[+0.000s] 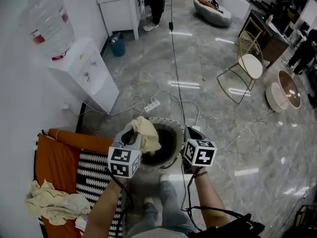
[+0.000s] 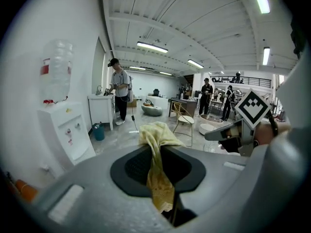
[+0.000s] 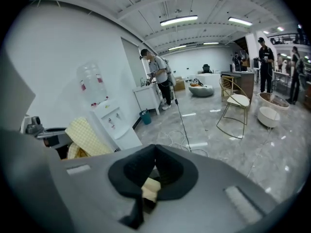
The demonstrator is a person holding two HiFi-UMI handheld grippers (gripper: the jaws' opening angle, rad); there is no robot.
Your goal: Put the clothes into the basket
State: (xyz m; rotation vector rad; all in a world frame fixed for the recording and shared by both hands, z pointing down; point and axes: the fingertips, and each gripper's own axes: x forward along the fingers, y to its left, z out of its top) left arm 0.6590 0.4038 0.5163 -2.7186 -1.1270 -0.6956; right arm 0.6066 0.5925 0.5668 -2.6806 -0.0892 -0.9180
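Note:
A pale yellow cloth (image 1: pixel 147 134) hangs from my left gripper (image 1: pixel 133 134) right over the round woven basket (image 1: pixel 168 119) on the floor. In the left gripper view the jaws are shut on that yellow cloth (image 2: pixel 156 165), which bunches above the left gripper (image 2: pixel 158 152) and trails below it. My right gripper (image 1: pixel 190 133) hovers at the basket's right rim. In the right gripper view the right gripper (image 3: pixel 154 152) has its tips together; a small pale scrap (image 3: pixel 150 187) shows low in the gap, and I cannot tell what it is. More beige clothes (image 1: pixel 54 202) lie at lower left.
An orange mat (image 1: pixel 57 157) with a black-and-white striped cover (image 1: pixel 94 180) lies at the left. A water dispenser (image 1: pixel 84 73) stands by the wall, with cables and a power strip (image 1: pixel 151 105) on the floor. A gold wire chair (image 1: pixel 245 66) stands at the right; people stand farther off.

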